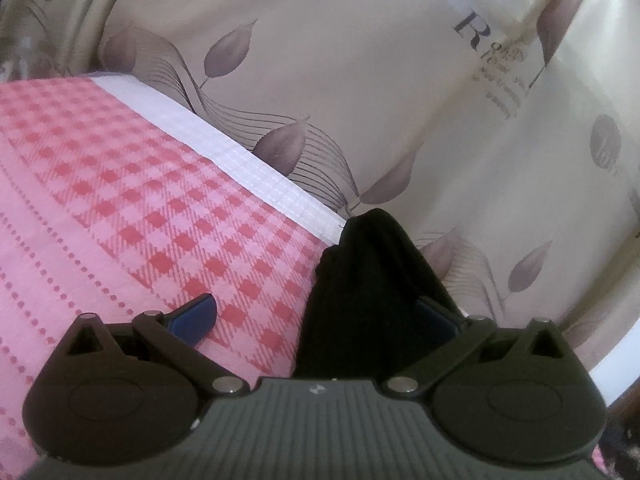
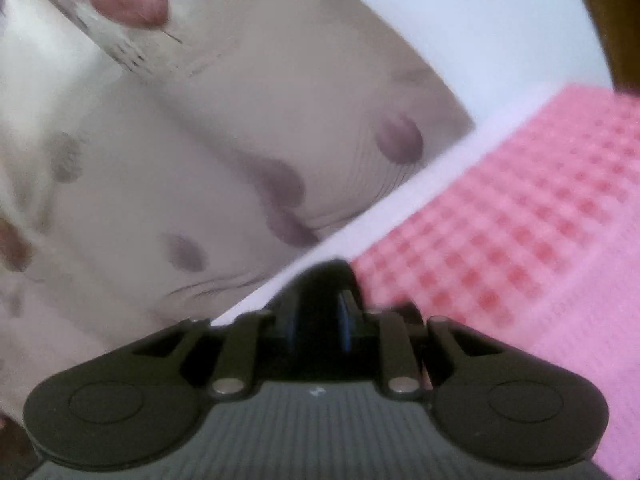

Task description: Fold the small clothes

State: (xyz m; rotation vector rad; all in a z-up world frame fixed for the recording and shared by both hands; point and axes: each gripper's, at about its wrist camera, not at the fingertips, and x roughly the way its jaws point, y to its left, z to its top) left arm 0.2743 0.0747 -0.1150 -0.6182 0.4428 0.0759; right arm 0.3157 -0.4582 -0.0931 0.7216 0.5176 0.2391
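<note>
A small black garment point(image 1: 360, 264) lies bunched at the edge of a pink checked cloth point(image 1: 120, 200). My left gripper point(image 1: 316, 304) stands wide open around it. The garment drapes over the right blue finger point(image 1: 434, 316), and the left blue finger point(image 1: 196, 316) is well clear of it. In the blurred right wrist view, my right gripper point(image 2: 320, 308) has its blue pads point(image 2: 345, 320) close together. A fold of the black garment point(image 2: 324, 276) arches up between and over them, so it looks pinched.
The pink checked cloth point(image 2: 520, 220) has a white border point(image 1: 248, 160). It lies on a cream sheet with a grey leaf print point(image 1: 360, 80). A white wall point(image 2: 460, 20) and a brown wooden edge point(image 2: 608, 8) lie beyond.
</note>
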